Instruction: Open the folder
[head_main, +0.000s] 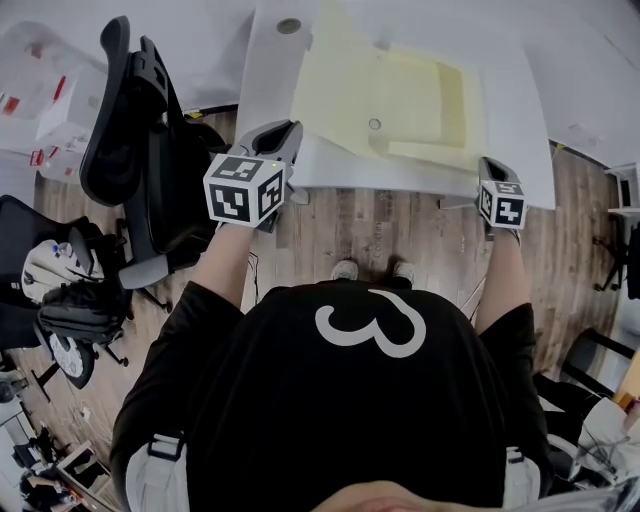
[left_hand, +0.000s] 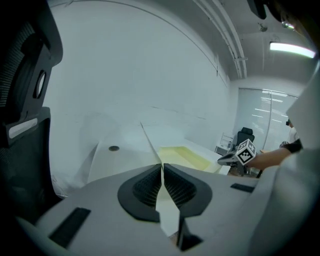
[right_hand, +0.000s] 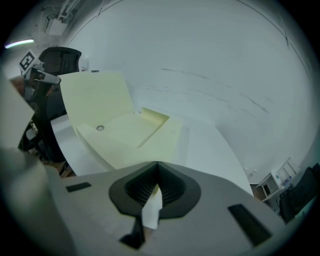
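A pale yellow folder (head_main: 400, 95) lies on the white table (head_main: 520, 100), its cover (head_main: 320, 70) raised at the left. My left gripper (head_main: 290, 132) is shut on the cover's edge; in the left gripper view (left_hand: 162, 172) the thin sheet (left_hand: 151, 145) runs edge-on between the closed pads. At the table's near edge my right gripper (head_main: 491, 168) is shut on the folder's near right corner, a pale flap (right_hand: 151, 210) pinched between the jaws (right_hand: 156, 187). In the right gripper view the cover (right_hand: 95, 95) stands tilted up over the inner pocket (right_hand: 150, 127), which has a round snap (right_hand: 100, 128).
A black office chair (head_main: 140, 150) stands close on the left of the table, with another chair and a bag (head_main: 60, 310) further left. The table has a round cable hole (head_main: 289, 26) at its far left. Wooden floor (head_main: 400, 230) lies below the near edge.
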